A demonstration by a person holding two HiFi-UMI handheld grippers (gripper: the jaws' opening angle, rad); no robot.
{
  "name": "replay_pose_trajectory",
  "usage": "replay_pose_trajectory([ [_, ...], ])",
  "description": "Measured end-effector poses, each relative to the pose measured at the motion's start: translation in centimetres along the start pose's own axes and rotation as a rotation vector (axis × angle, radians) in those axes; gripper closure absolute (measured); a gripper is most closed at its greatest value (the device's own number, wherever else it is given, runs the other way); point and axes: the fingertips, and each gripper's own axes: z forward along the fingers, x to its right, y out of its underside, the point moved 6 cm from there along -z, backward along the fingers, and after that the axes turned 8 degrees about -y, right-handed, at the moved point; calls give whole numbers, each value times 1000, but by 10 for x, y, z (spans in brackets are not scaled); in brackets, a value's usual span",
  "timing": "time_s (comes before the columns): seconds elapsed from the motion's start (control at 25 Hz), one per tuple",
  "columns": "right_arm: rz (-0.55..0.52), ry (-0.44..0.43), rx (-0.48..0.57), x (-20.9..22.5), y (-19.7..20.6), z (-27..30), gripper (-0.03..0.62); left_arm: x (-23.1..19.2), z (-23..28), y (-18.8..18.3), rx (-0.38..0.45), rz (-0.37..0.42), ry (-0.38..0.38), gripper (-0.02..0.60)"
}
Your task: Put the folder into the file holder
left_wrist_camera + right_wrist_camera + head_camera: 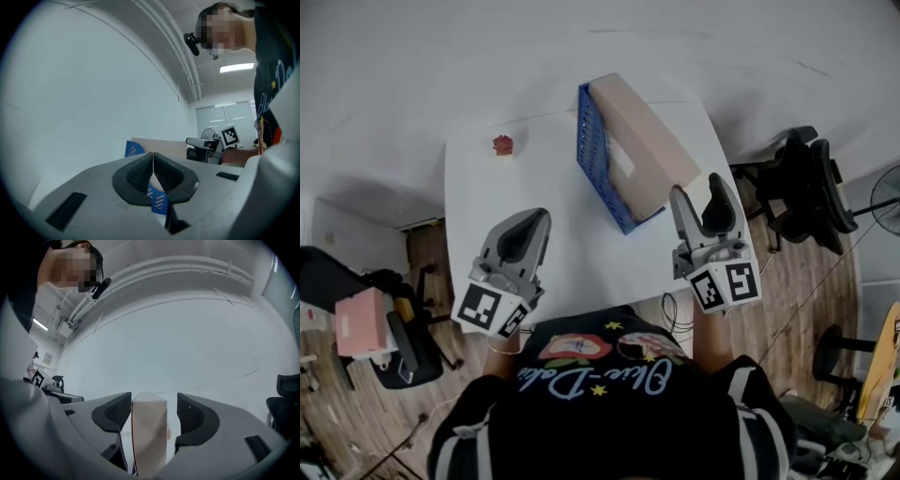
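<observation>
A tan folder (642, 141) stands on edge inside the blue mesh file holder (595, 155) at the back right of the white table (553, 253). My right gripper (698, 187) is open, just off the folder's near right end and apart from it. In the right gripper view the folder (150, 437) shows edge-on between the spread jaws of this gripper (153, 401), and neither pad touches it. My left gripper (539, 217) hovers over the table's near left part, shut on nothing. The left gripper view shows its pads meeting (153, 154), with the file holder (133, 149) beyond.
A small red object (502, 144) lies at the table's far left. Black office chairs (806, 187) stand to the right of the table, and a fan (886, 202) is at the frame's right edge. A pink box (361, 323) rests on a chair at the left. The floor is wood.
</observation>
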Motion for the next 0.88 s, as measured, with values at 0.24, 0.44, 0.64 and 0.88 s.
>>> replay_pose_trajectory([
  [0.24, 49, 55, 100, 5, -9, -40, 515, 25, 21, 3, -7, 17, 107, 577],
  [0.44, 43, 87, 3, 2, 9, -54, 585, 39, 30, 4, -6, 6, 146, 577],
  [0.64, 50, 86, -41, 2, 16, -58, 588, 43, 30, 6, -12, 10, 149, 577],
  [0.88, 46, 73, -58, 1, 15, -58, 594, 45, 28, 4, -8, 14, 140, 577],
])
